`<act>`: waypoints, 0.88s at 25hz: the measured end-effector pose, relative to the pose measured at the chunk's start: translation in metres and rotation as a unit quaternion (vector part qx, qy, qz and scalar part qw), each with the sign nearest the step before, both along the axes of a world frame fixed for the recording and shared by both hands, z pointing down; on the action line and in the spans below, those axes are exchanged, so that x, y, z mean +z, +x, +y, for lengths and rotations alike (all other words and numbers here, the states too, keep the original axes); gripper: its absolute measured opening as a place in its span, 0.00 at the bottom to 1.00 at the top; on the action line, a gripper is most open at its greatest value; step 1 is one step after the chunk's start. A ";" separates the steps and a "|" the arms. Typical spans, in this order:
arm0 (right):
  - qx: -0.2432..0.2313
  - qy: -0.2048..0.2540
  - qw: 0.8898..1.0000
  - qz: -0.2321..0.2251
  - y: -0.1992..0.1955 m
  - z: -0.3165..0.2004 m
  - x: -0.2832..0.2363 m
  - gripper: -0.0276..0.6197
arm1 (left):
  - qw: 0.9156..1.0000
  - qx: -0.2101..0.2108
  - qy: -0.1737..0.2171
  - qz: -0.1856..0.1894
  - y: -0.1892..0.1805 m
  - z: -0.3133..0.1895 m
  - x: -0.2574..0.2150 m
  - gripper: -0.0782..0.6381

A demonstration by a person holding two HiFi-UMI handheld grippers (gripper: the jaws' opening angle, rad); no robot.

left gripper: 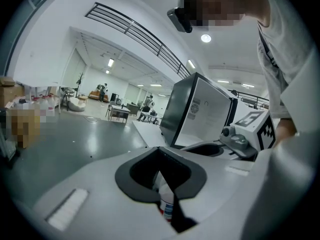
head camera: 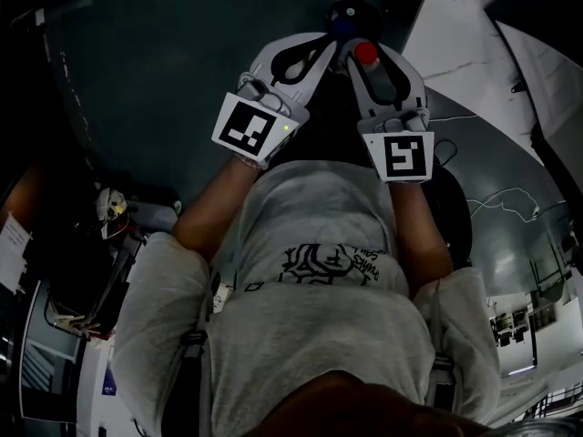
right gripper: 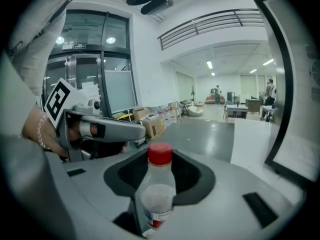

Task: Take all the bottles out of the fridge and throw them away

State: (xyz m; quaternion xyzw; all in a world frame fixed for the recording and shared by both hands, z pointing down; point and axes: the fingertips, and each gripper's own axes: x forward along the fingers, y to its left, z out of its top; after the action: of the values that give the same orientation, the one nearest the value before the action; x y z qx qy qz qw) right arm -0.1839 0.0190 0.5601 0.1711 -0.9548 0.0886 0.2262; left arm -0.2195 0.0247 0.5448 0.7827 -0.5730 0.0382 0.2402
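Note:
My right gripper (right gripper: 159, 219) is shut on a clear bottle with a red cap (right gripper: 160, 154) and a red-and-blue label; it stands upright in the dark-lined hollow between the jaws. From the head view the same red cap (head camera: 365, 53) shows at the right gripper (head camera: 363, 62). In the left gripper view the jaws of my left gripper (left gripper: 167, 211) are closed together around a second pale bottle (left gripper: 166, 204) with a similar label, low in the hollow; its cap is hidden. Both grippers, including the left gripper (head camera: 328, 48), are held side by side in front of the person's chest. A dark cabinet with a white panel (left gripper: 200, 114), likely the fridge, stands just beyond.
Grey polished floor (left gripper: 75, 139) stretches ahead. Cardboard boxes (right gripper: 152, 124) line the wall by glass doors. Tables and people stand far off (left gripper: 120, 111). A white panel with a black frame (right gripper: 295, 84) rises close on the right. Cluttered gear (head camera: 109, 212) lies low on the left.

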 end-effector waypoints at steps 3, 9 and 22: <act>0.002 -0.007 1.000 0.003 0.001 0.003 0.015 0.27 | 1.000 0.002 -0.008 -0.002 0.001 0.003 0.014 0.12; 0.015 -0.017 1.000 0.005 0.001 0.004 0.042 0.27 | 1.000 0.010 -0.019 -0.015 0.001 0.007 0.043 0.12; 0.033 -0.019 0.999 0.002 0.003 0.014 0.098 0.27 | 0.999 0.012 -0.036 -0.015 0.002 0.022 0.098 0.12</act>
State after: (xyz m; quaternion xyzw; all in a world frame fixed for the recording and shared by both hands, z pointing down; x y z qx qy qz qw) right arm -0.1814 0.0327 0.6581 0.1984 -0.9464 0.1139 0.2282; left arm -0.2174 0.0471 0.6428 0.7795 -0.5657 0.0732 0.2587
